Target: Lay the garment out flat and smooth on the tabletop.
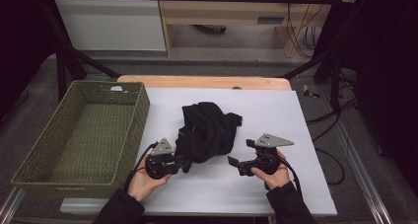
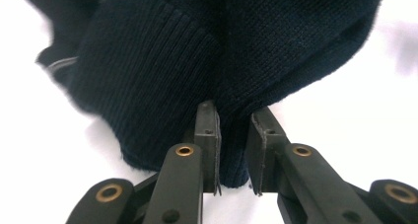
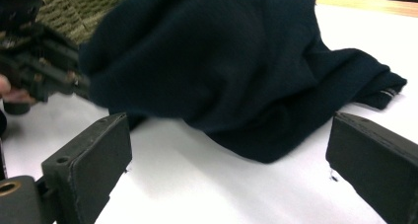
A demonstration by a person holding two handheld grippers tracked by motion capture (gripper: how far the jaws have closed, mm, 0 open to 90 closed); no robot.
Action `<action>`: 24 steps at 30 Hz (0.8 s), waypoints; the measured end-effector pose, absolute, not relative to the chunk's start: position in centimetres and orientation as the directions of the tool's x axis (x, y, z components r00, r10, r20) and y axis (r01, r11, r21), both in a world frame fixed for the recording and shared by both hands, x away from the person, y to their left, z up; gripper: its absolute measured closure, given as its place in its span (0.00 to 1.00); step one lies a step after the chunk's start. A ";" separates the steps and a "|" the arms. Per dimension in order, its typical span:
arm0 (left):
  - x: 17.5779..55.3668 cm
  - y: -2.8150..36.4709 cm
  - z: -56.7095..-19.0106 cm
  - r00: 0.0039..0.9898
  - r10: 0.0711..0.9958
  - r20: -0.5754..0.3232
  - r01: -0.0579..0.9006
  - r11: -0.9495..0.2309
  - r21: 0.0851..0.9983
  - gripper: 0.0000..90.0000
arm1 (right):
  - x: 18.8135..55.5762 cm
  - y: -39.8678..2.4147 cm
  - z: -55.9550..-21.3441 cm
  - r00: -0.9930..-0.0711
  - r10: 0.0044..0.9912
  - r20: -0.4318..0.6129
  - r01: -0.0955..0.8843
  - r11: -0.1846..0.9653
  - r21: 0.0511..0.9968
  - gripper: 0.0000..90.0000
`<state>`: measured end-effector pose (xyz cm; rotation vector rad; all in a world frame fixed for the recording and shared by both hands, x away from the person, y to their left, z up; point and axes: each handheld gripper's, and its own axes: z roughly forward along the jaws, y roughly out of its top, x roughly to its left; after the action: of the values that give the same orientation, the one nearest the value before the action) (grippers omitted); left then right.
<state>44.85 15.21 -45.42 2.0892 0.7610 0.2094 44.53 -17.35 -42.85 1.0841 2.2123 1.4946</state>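
Lower left of the high view: left gripper (image 1: 183, 164), held in a hand (image 1: 145, 180), its jaws pinched onto the near edge of the sweater (image 1: 209, 130). In the left gripper view the jaws stand nearly together with a fold of ribbed hem (image 2: 231, 150) clamped between the pads.

Lower centre-right: right gripper (image 1: 235, 163) in the other hand (image 1: 272, 177), jaws spread wide, holding nothing, just short of the sweater's near right edge. In the right gripper view the sweater (image 3: 222, 71) lies beyond the gaping jaws.

Sweater: dark navy knit, ribbed hem, crumpled in a loose heap at mid-frame on the white sheet (image 1: 276, 120). Long axis runs from the near left corner toward the upper right of the frame, a flap poking right.

Left of frame: green woven basket (image 1: 139, 118), just beside the sheet. Wooden table edge (image 1: 197, 80) beyond.
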 end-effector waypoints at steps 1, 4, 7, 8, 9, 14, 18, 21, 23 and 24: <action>44.7 14.9 -45.4 0.803 0.583 -0.125 0.436 -0.431 0.790 0.85 | 44.5 -17.1 -42.8 -0.687 0.702 0.188 0.435 0.189 0.880 0.04; 44.1 13.7 -45.5 0.820 0.561 -0.114 0.419 -0.452 0.788 0.85 | 44.3 -16.4 -42.7 -0.687 0.702 0.185 0.430 0.188 0.883 0.06; 43.5 12.5 -45.7 0.834 0.541 -0.105 0.405 -0.472 0.783 0.85 | 44.2 -15.6 -42.5 -0.699 0.687 0.198 0.428 0.181 0.885 0.09; 43.4 12.2 -45.7 0.838 0.535 -0.102 0.400 -0.477 0.783 0.85 | 44.2 -15.3 -42.4 -0.705 0.680 0.198 0.425 0.182 0.887 0.12; 43.2 11.8 -45.8 0.842 0.530 -0.100 0.395 -0.480 0.783 0.85 | 44.2 -15.1 -42.4 -0.710 0.674 0.202 0.423 0.181 0.888 0.14; 42.5 10.6 -46.0 0.856 0.509 -0.088 0.376 -0.498 0.781 0.85 | 44.0 -14.2 -42.4 -0.716 0.671 0.194 0.428 0.202 0.881 0.33; 42.5 10.4 -46.2 0.861 0.499 -0.094 0.373 -0.495 0.785 0.83 | 44.2 -14.1 -43.0 -0.677 0.716 0.169 0.446 0.216 0.868 0.57; 42.8 11.0 -46.1 0.859 0.494 -0.135 0.394 -0.469 0.791 0.78 | 44.4 -14.8 -43.4 -0.632 0.755 0.176 0.488 0.211 0.847 0.73; 43.1 11.4 -46.0 0.860 0.486 -0.155 0.400 -0.452 0.798 0.70 | 44.5 -15.4 -43.5 -0.613 0.767 0.187 0.514 0.208 0.832 0.82; 43.2 11.6 -45.9 0.859 0.487 -0.161 0.402 -0.443 0.802 0.63 | 44.6 -15.7 -43.4 -0.605 0.772 0.194 0.526 0.205 0.825 0.85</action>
<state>43.17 11.58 -45.86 2.0892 0.6451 0.1145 44.56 -15.69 -43.43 1.2317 2.2201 1.3531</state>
